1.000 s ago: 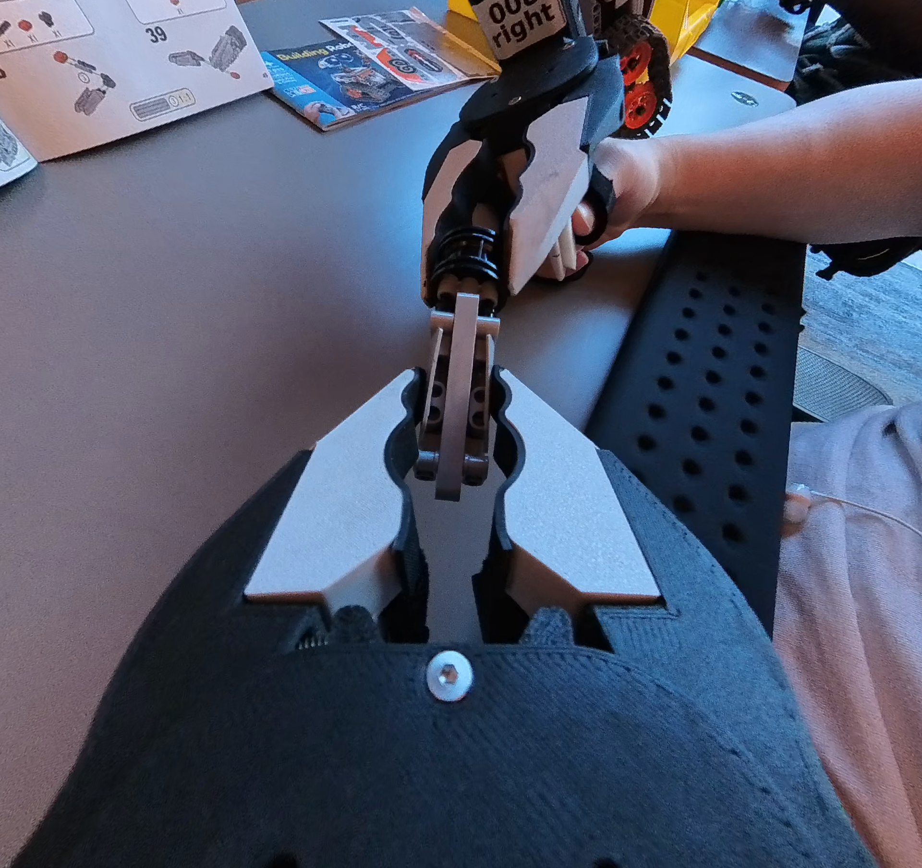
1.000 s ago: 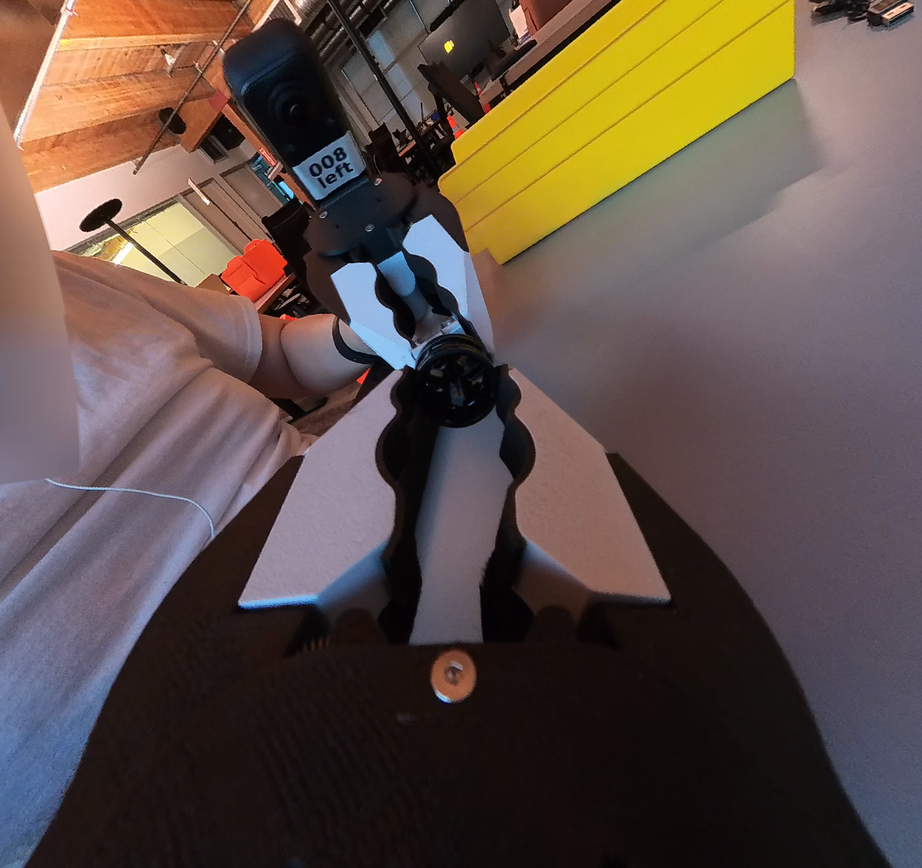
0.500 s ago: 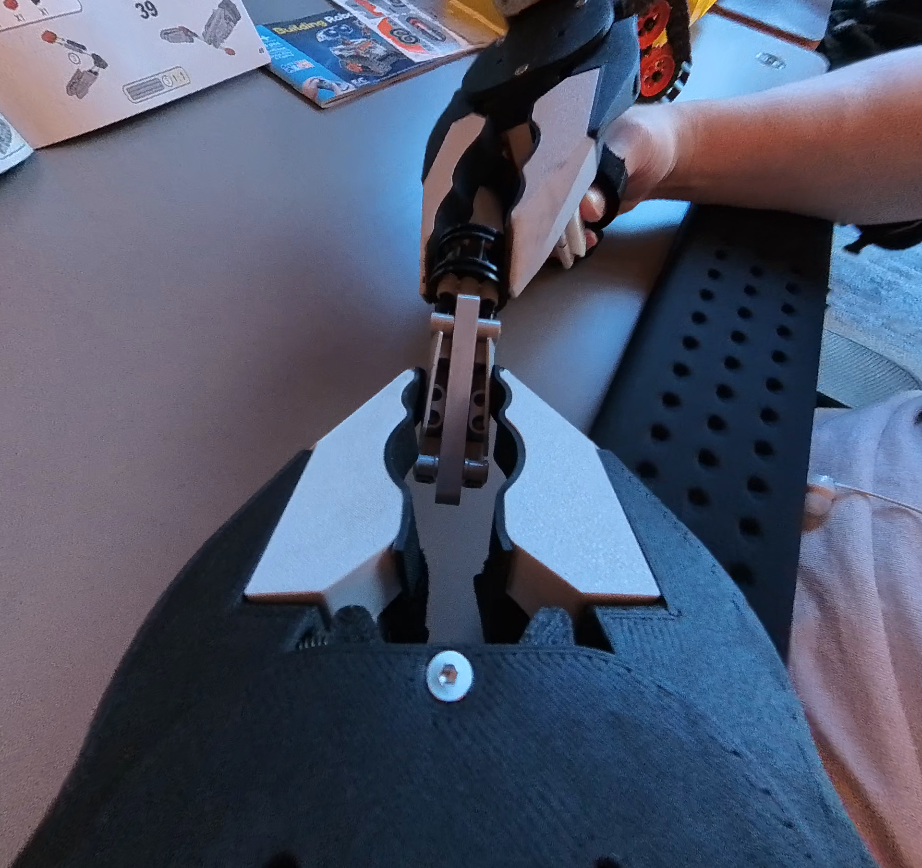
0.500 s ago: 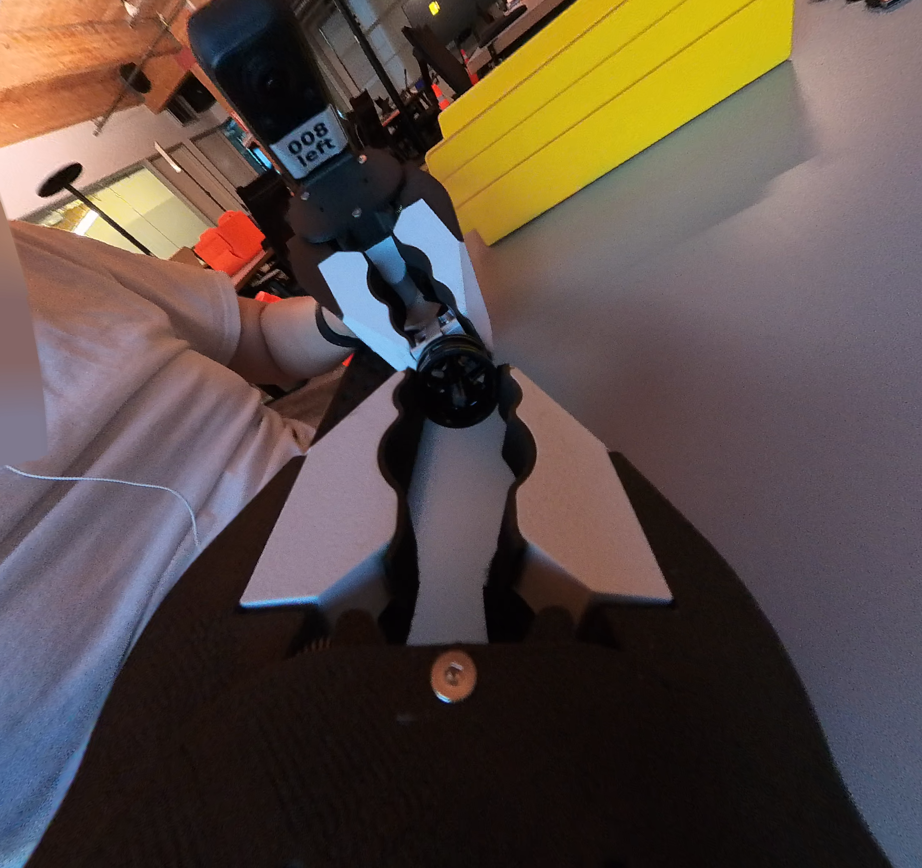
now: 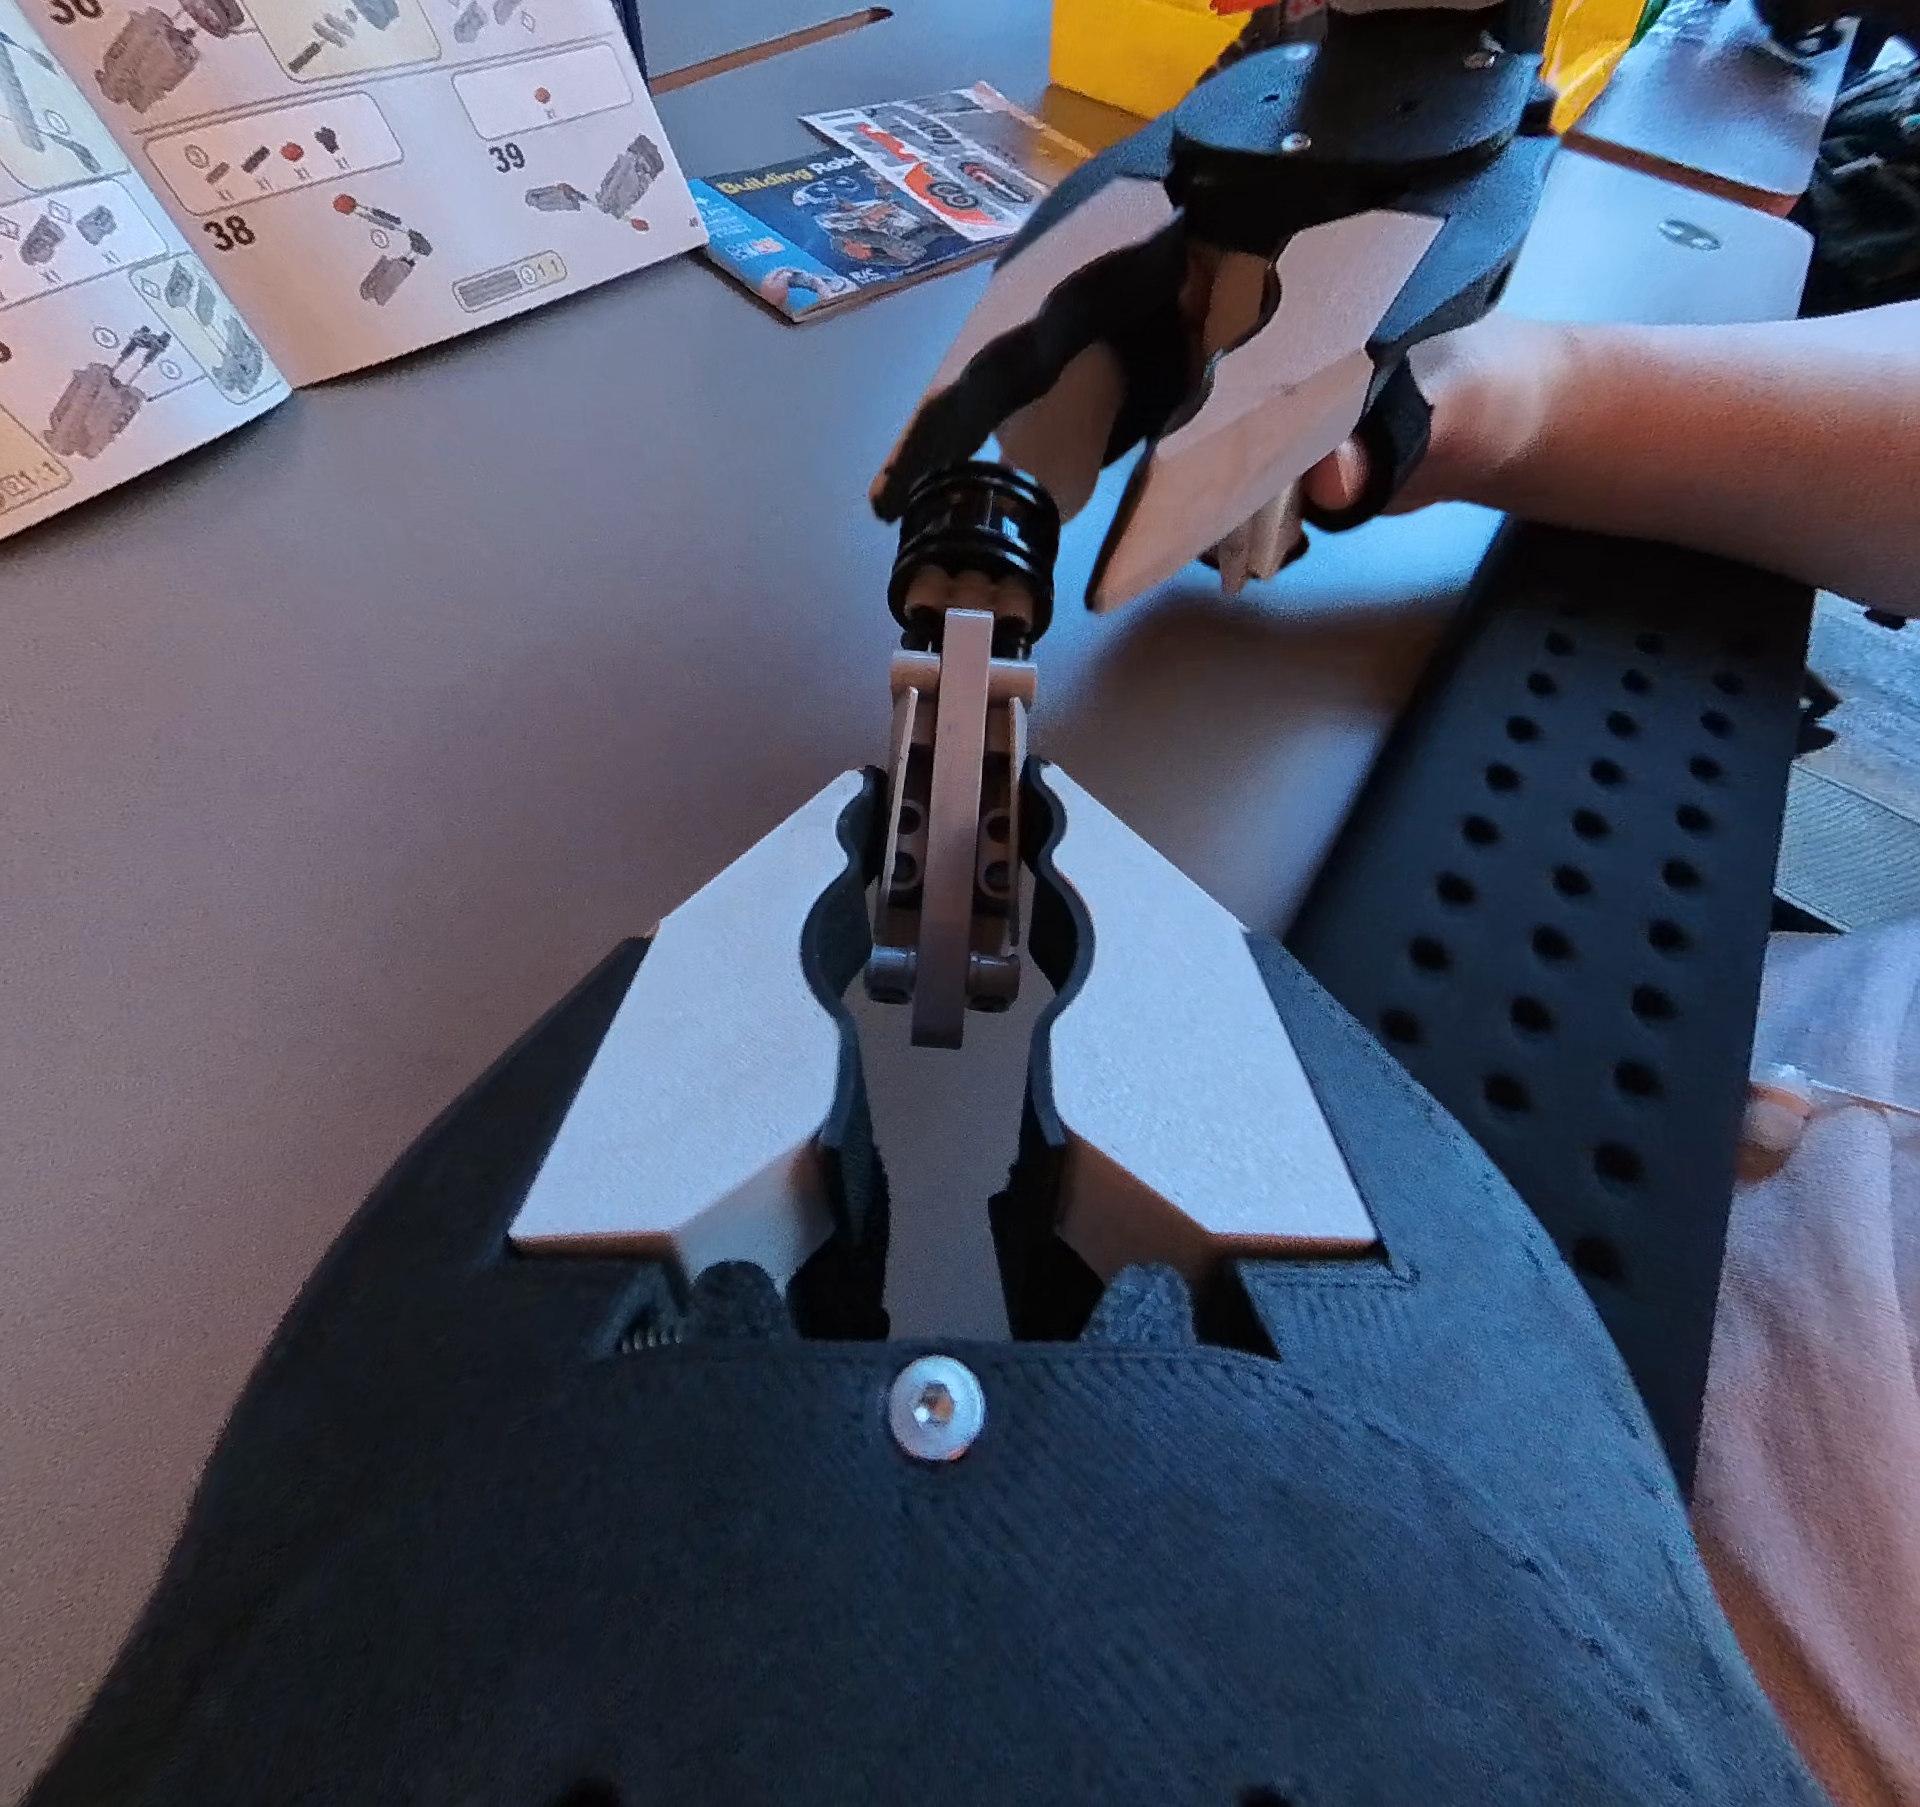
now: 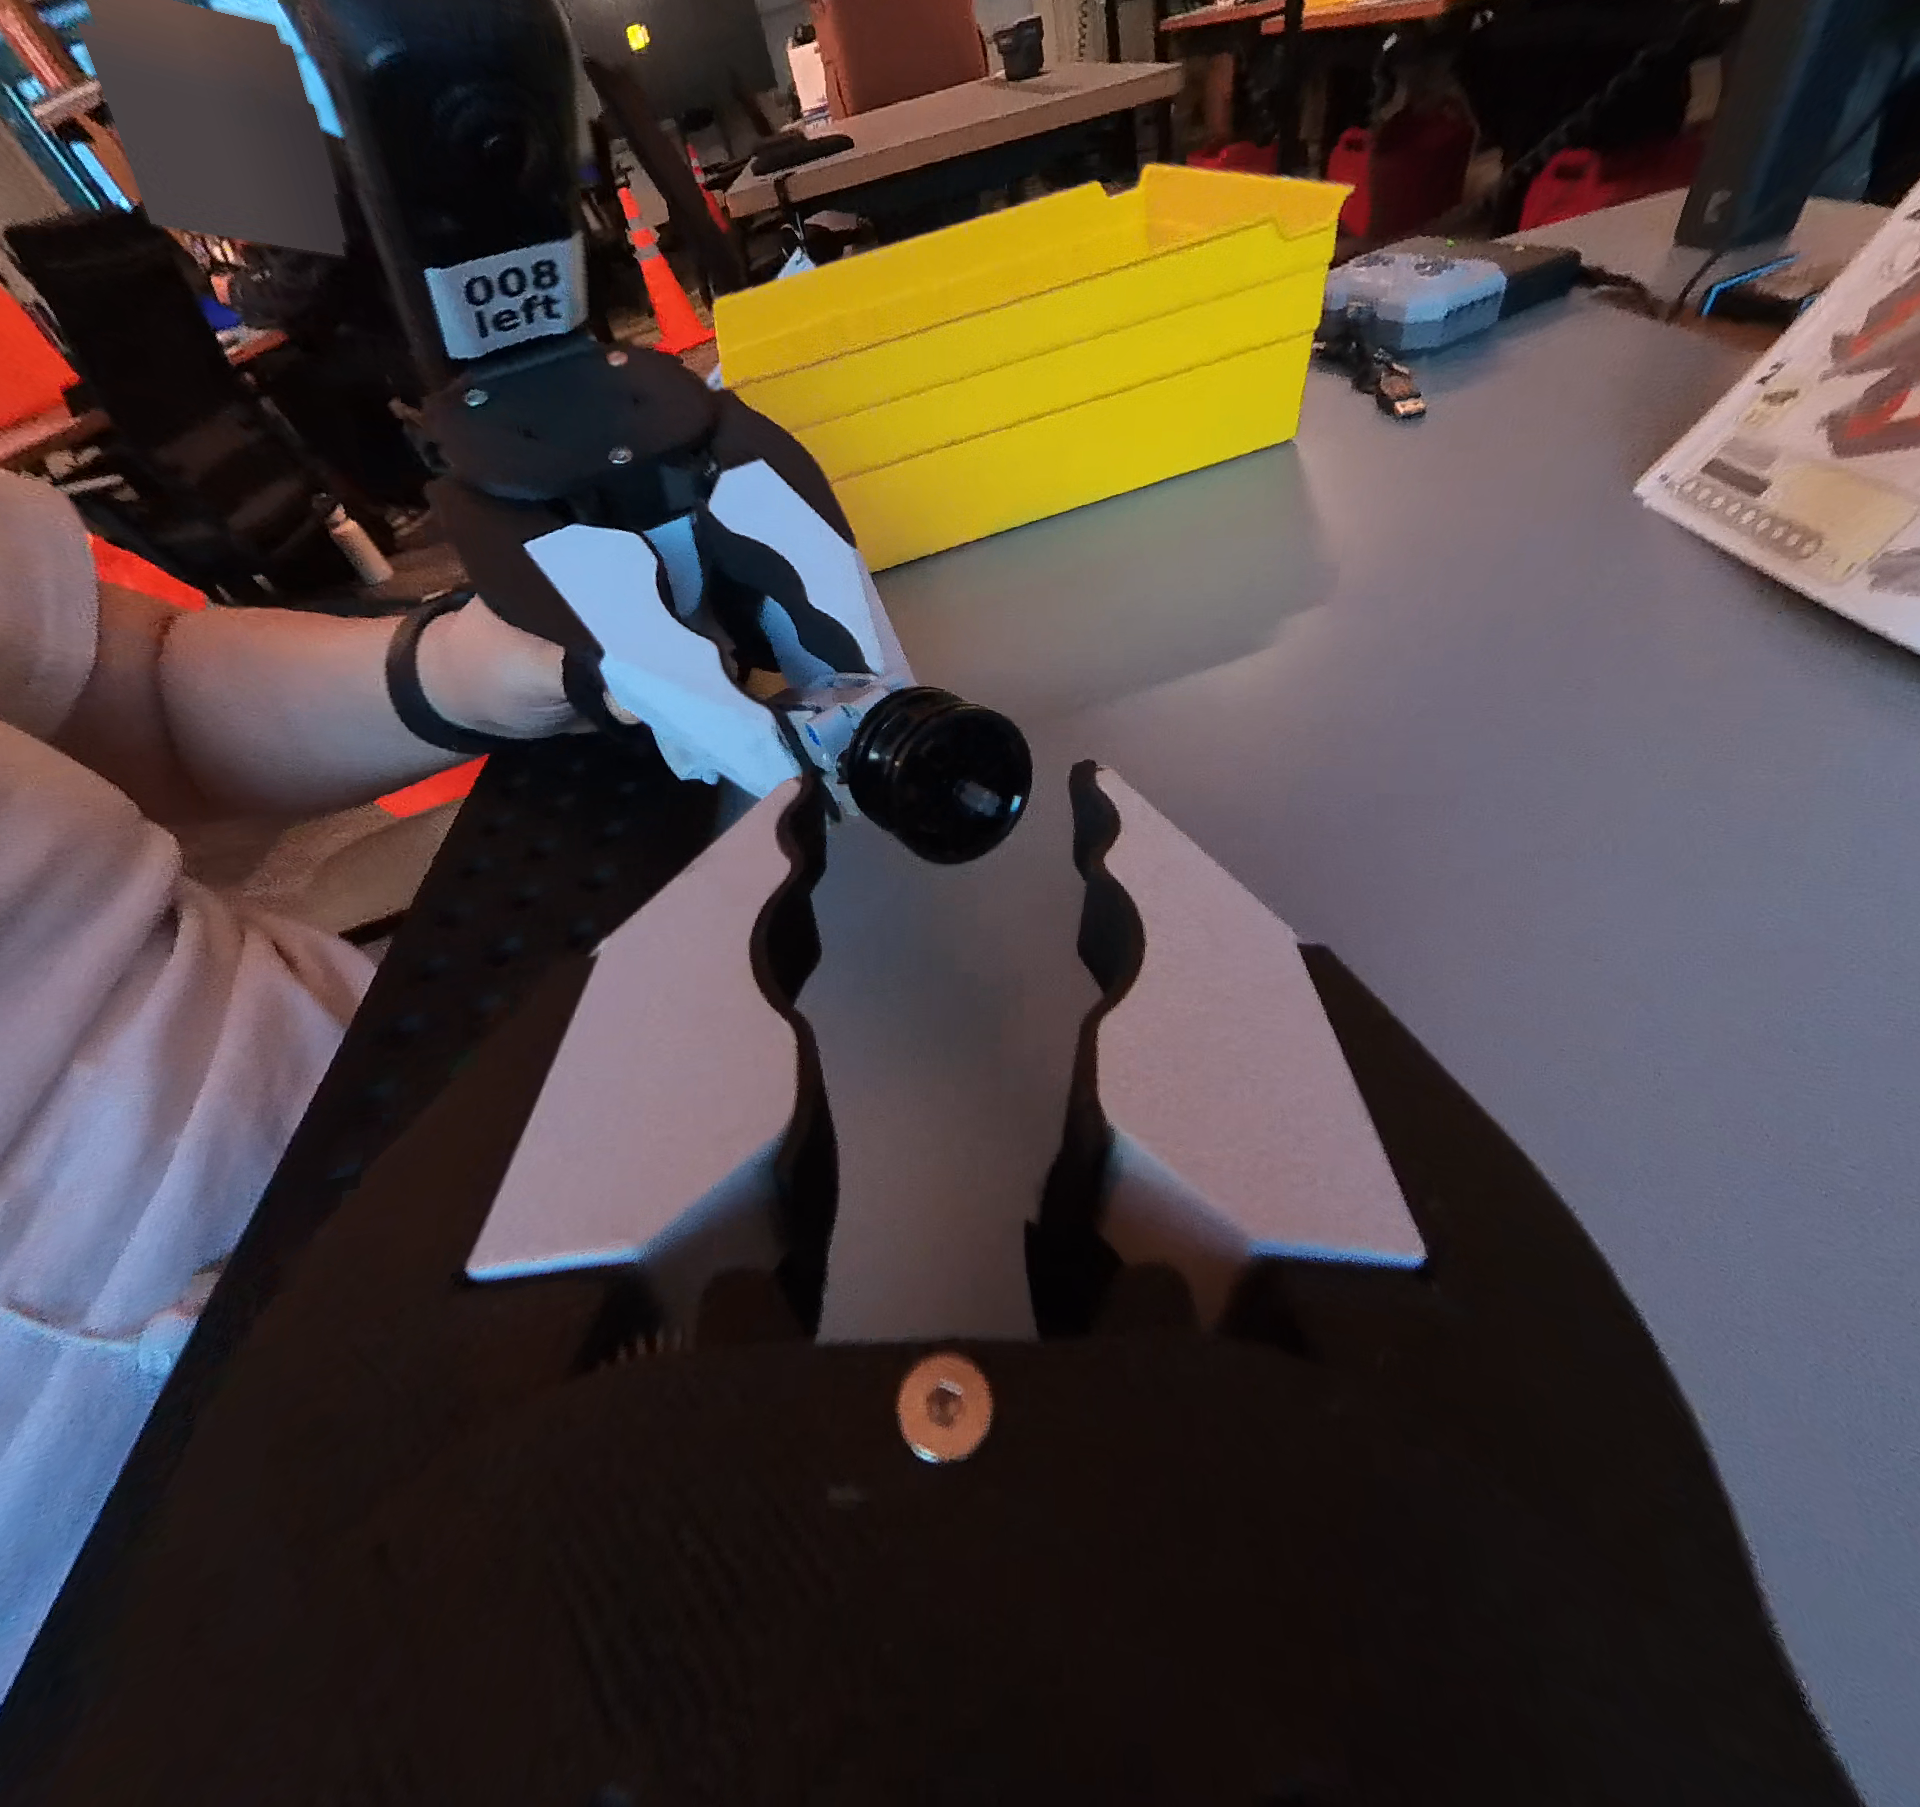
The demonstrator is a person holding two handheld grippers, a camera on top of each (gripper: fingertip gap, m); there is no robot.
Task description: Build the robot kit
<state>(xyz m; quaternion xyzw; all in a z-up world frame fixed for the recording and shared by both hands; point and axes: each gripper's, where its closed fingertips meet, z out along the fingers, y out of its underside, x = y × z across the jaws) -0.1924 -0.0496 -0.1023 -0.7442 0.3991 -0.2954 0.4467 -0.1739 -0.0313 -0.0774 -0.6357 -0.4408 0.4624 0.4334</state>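
Observation:
My left gripper (image 5: 951, 791) is shut on a small grey brick assembly (image 5: 951, 884) of beams and a flat plate, held above the dark table (image 5: 416, 718). A black ribbed wheel (image 5: 977, 536) sits on the assembly's far end. My right gripper (image 6: 945, 786) is open, its fingertips either side of the wheel (image 6: 940, 786) without clamping it. In the left wrist view the right gripper (image 5: 1008, 552) comes from the upper right, one finger (image 5: 987, 396) touching the wheel. The left gripper (image 6: 831, 718) also shows in the right wrist view.
An open instruction booklet (image 5: 312, 147) and a blue booklet (image 5: 831, 219) lie at the table's far side. A yellow bin (image 6: 1039, 375) and a grey device (image 6: 1423, 287) stand behind. A black perforated panel (image 5: 1558, 874) runs along the table edge. A person's arm (image 5: 1662, 427) holds each gripper. Some 4 cm of space lies between my two pairs of fingers.
My right gripper was shut on the black wheel; it has opened and let go. The wheel stays on the assembly in my left gripper. Both views have swung.

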